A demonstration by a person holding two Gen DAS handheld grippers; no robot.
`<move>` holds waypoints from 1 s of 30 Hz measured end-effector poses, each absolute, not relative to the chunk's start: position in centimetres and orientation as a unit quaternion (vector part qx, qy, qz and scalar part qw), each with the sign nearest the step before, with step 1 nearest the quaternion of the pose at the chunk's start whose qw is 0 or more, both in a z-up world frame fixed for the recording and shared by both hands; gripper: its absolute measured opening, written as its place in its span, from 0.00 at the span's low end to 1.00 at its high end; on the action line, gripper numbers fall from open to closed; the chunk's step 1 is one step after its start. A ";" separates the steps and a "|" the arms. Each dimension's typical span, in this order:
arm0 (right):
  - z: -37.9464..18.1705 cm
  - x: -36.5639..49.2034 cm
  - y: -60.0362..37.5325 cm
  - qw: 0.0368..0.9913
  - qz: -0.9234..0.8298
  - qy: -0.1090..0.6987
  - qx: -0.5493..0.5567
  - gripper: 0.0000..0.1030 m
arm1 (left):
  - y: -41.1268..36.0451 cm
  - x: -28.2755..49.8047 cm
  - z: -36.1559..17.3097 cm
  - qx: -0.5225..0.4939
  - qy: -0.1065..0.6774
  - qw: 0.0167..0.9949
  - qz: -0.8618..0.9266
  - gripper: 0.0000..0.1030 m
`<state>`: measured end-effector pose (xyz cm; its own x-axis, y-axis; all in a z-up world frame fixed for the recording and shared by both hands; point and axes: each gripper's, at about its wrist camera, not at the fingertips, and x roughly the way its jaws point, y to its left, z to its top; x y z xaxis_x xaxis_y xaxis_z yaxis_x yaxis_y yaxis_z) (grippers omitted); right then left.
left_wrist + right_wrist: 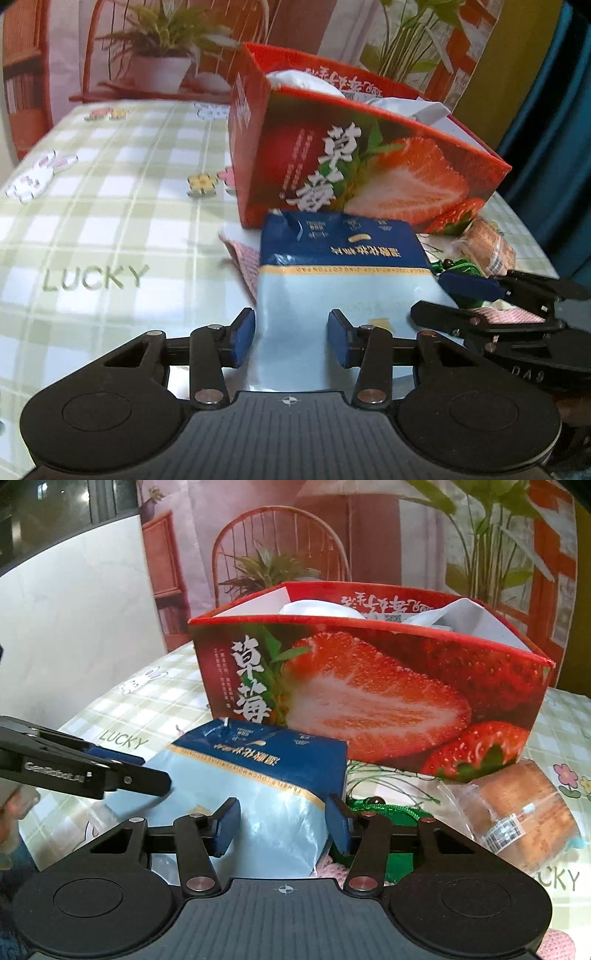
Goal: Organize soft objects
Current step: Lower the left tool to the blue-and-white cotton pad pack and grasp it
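Two grippers w/ jaws apart: left gripper straddles blue cotton-pad pack, not clamped; right gripper likewise on its right end. Pack lies on checked tablecloth, near strawberry box.

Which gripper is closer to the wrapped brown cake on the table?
Right. The right gripper straddles the blue cotton-pad pack beside the wrapped brown cake; the left gripper is at the pack's far side.

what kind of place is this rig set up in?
Probably a home table, staged: a checked tablecloth printed with LUCKY and bunnies, a strawberry box used as a bin, and a printed backdrop of chair and plants behind it rather than a real room.
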<state>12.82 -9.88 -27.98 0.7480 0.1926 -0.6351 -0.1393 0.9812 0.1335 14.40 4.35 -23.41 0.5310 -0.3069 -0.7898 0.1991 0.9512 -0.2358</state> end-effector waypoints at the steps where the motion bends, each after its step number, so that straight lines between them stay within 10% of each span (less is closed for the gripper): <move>1: -28.1 12.6 -9.9 0.934 0.090 0.343 0.039 0.47 | 4.3 14.1 -23.6 -0.064 0.463 0.872 -0.143 0.45; 30: -30.8 10.6 -9.6 0.939 0.083 0.333 0.008 0.65 | 5.9 11.8 -25.2 -0.146 0.424 0.880 -0.156 0.65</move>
